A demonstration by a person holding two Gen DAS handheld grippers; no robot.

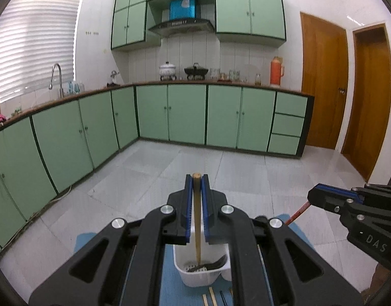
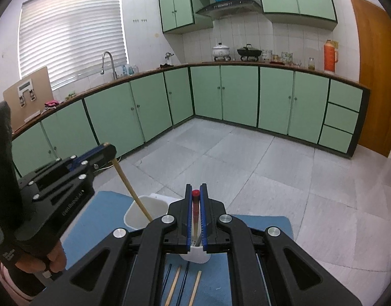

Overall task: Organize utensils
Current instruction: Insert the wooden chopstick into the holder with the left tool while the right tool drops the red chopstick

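while clamping a bamboo chopstick (image 1: 197, 214) in the left tool (image 1: 197, 178) and a red chopstick (image 2: 195, 211) in the right tool (image 2: 195, 188) above the white bin (image 1: 201, 267), risking tipping it by releasing unevenly.

A home kitchen: green cabinets (image 1: 185, 113) run beneath a countertop, with a range hood (image 1: 181, 25) above the pots (image 1: 167, 68) and a faucet (image 1: 56, 76) left.

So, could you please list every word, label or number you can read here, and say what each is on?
"DAS": white letters on the right gripper, the rest cut off.
White lettering on the left gripper: too blurred to read.
Blue box above the hood: pale mark, unreadable.
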